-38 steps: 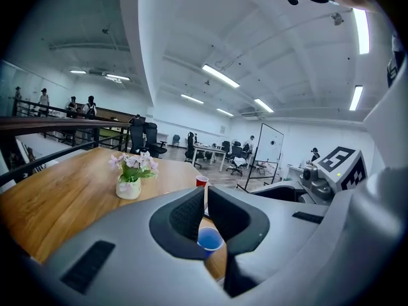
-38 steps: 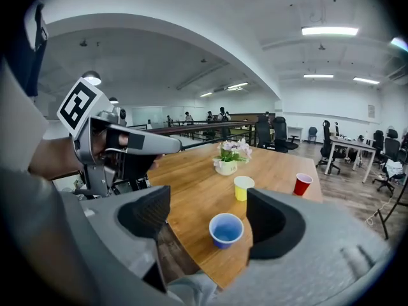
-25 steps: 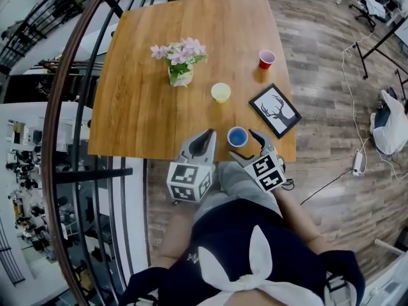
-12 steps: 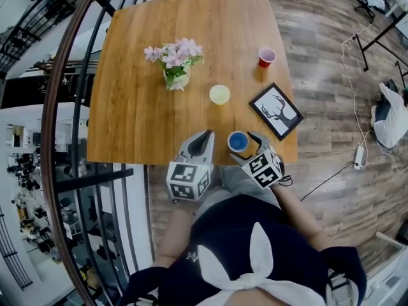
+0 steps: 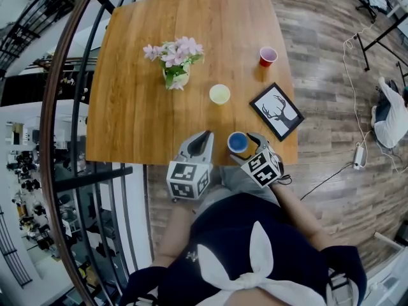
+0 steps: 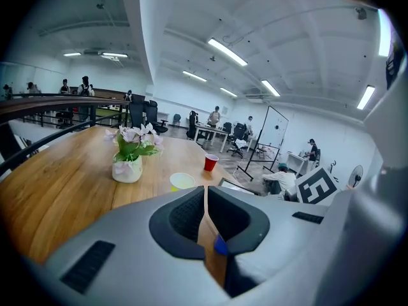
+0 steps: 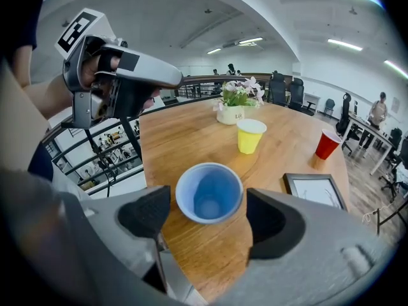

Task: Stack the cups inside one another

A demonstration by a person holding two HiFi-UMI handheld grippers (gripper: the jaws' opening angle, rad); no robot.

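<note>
The right gripper (image 7: 209,210) is spread open around the pale blue paper cup (image 7: 209,193), which stands upright at the near edge of the wooden worktop (image 5: 137,110), between the jaws without clearly touching either. The left gripper (image 6: 205,204), just left of it, is clenched on nothing. The yellow cup (image 5: 220,94) and the red cup (image 5: 267,57) stand farther off.

My left gripper (image 5: 205,135): pale grey plastic shell, black ribbed pads (image 6: 183,217), small black ribbed strips set in the top. Cube (image 5: 189,181) at the back w/ b&w square markers. Right gripper (image 5: 243,146): same build & colours, its own marker cube (image 5: 263,168). Me: dark navy top (image 5: 229,234) w/ a white knotted tie (image 5: 255,269), grey trousers (image 5: 233,178).
</note>
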